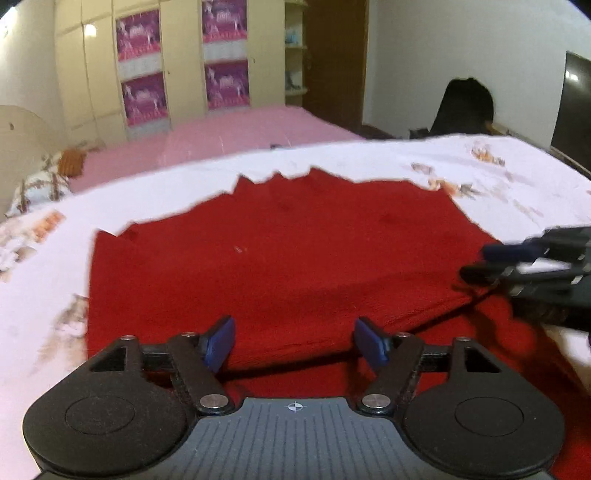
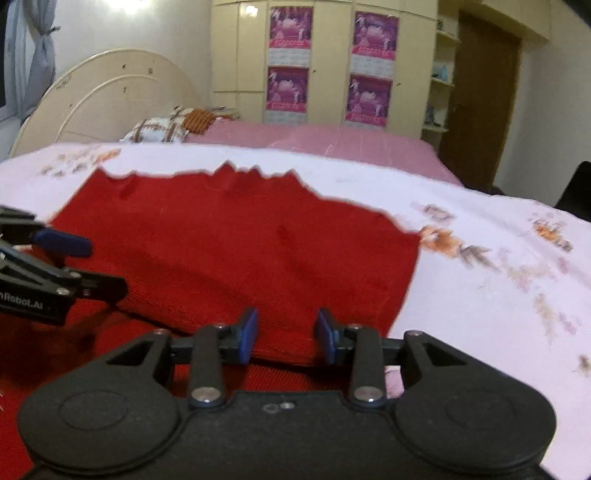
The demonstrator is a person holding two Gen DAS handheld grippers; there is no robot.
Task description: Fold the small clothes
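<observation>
We see a bedroom with white walls [image 2: 133, 29]. A cream wardrobe [image 2: 328, 55] carries four pink posters [image 2: 290, 27], beside open shelves [image 2: 441, 81] and a brown door [image 2: 480, 99]. A pink bed [image 2: 332, 142] has a curved cream headboard [image 2: 99, 99] and patterned pillows [image 2: 155, 129]; a grey curtain [image 2: 37, 62] hangs at left.

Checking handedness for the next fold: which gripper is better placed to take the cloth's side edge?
Probably the right gripper: it sits open at the red cloth's near corner, beside the side edge. The left gripper, also open, faces the middle of the fold.
</observation>
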